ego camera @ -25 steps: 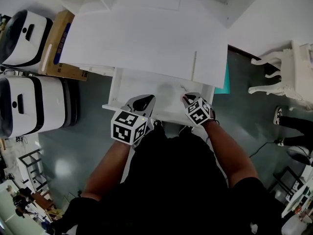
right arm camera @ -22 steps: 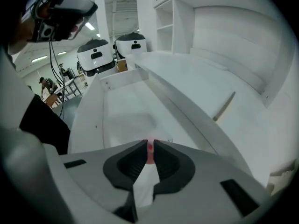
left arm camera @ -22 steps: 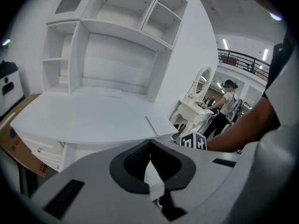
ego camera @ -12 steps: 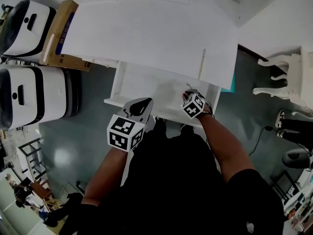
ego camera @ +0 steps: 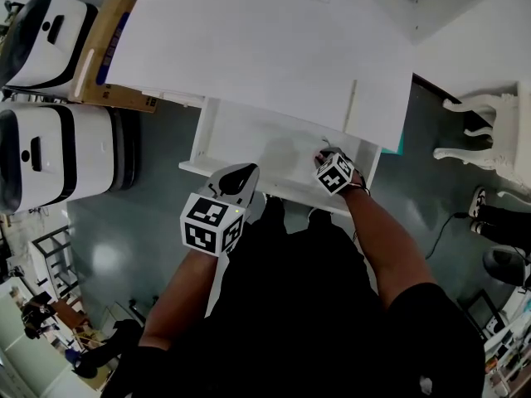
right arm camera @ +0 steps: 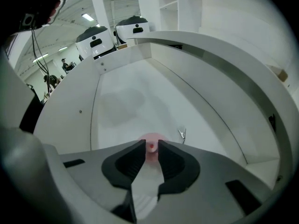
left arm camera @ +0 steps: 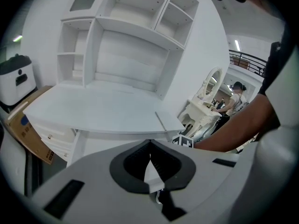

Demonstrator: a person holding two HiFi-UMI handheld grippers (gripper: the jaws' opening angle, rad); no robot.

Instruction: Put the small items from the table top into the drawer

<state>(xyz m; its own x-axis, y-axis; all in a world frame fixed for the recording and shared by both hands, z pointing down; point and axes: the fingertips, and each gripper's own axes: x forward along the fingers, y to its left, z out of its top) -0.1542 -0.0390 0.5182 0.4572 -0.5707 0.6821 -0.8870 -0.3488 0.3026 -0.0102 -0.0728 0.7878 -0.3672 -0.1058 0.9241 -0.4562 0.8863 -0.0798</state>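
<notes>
Head view: drawer (ego camera: 249, 139) is pulled open under the counter (ego camera: 249, 48), at 12 o'clock from the person.

R side: right gripper (right arm camera: 150, 146) is reached down inside the drawer, toward its 3 o'clock end. Fingers are closed to a narrow gap, clamped on a small pink piece (right arm camera: 152, 146) right at the tips. Piece sits low over the drawer floor. Not let go yet.

Also in the drawer: small metal clip (right arm camera: 182, 134) lying on the floor, just beside the pink piece at approx 2 o'clock in the right gripper view. Apart from the fingers.

L side: left gripper (left arm camera: 149, 146) is held at the drawer's front edge, at 8 o'clock from the right one. Fingers together, nothing between them. It points up at the counter and shelves, idle.

Progress, my read: late in the task.
- Done: clip is in the drawer, and the pink piece is brought in.
- Left: release the pink piece and pull the R gripper out.
- Counter shows no loose small things in the head or left gripper views, except one thin strip (ego camera: 352, 106) at its 3 o'clock end. Too thin to tell if that is an item or just a seam in the top.
- If it is an item, one more pick remains. The task names no closing of the drawer.
</notes>
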